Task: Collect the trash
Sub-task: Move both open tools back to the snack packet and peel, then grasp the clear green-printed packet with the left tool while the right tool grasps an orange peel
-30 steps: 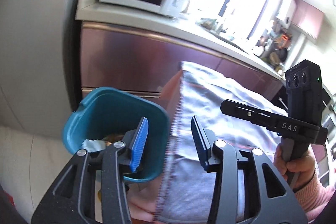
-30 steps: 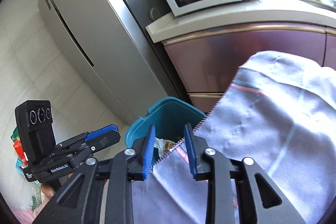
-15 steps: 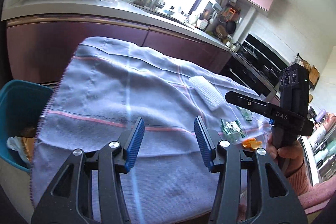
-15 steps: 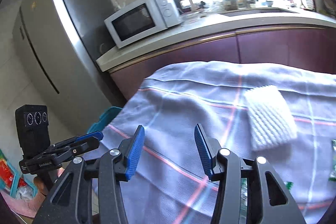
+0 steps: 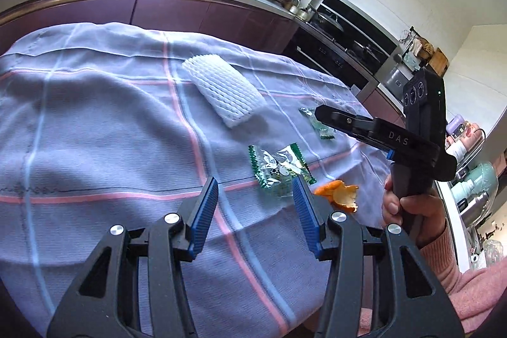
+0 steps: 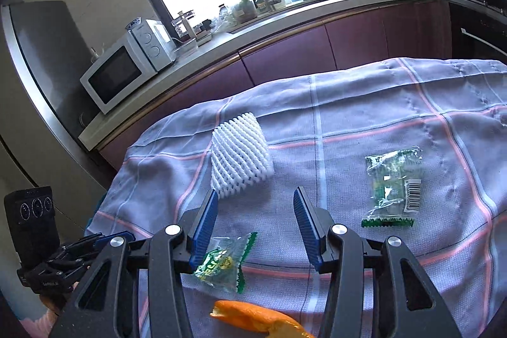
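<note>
On the checked cloth [image 5: 95,132] lie a white foam fruit net [image 5: 225,91], a green wrapper [image 5: 279,167], a second green wrapper [image 5: 320,125] and an orange peel [image 5: 340,195]. My left gripper [image 5: 255,195] is open and empty above the cloth, just short of the nearer wrapper. My right gripper [image 6: 255,205] is open and empty over the cloth, with the foam net [image 6: 239,159] ahead, a green wrapper [image 6: 221,262] under its left finger, another wrapper [image 6: 393,189] to the right and the peel [image 6: 253,319] below. The right gripper also shows in the left wrist view [image 5: 320,113].
A kitchen counter [image 6: 285,11] with a microwave [image 6: 126,65], sink tap and bottles runs behind the table. A steel fridge [image 6: 38,53] stands at the left. An oven and stove [image 5: 348,34] stand beyond the table's far right corner.
Both grippers have swung right, away from the teal bin and onto the table. The bin has left both views; the wrappers, foam net and peel now show close ahead. Both stay open.
</note>
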Demonstrator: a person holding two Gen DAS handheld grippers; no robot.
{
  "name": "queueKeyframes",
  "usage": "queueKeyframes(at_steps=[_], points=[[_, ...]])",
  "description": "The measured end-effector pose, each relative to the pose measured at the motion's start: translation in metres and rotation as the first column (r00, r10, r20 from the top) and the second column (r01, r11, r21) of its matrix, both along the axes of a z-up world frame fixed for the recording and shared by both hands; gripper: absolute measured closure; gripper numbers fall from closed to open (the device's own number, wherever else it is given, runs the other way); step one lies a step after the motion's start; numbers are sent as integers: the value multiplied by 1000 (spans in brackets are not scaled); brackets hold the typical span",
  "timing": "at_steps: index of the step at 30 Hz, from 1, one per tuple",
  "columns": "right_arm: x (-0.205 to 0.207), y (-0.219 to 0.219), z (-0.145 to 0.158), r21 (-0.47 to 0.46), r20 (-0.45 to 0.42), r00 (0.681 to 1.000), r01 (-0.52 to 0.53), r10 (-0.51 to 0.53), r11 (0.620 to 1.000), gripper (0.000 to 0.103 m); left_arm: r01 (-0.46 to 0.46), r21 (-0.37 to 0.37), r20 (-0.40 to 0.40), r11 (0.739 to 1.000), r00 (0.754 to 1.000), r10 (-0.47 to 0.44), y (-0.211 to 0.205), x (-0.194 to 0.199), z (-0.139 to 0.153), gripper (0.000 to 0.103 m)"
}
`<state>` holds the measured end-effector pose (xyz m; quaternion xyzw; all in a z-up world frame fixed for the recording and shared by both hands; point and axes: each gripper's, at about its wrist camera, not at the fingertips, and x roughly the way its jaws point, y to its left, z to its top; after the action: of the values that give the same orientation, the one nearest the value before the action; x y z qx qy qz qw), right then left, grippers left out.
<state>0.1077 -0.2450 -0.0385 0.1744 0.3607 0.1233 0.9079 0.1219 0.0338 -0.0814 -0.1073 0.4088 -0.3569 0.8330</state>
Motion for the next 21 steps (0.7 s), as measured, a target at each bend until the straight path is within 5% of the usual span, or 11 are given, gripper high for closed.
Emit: queueKeyframes(at_steps=[21], points=[[-36, -19, -16, 31, -46, 998, -47, 49, 998, 54, 70, 33, -143, 997, 988, -65, -60, 30, -30, 52]])
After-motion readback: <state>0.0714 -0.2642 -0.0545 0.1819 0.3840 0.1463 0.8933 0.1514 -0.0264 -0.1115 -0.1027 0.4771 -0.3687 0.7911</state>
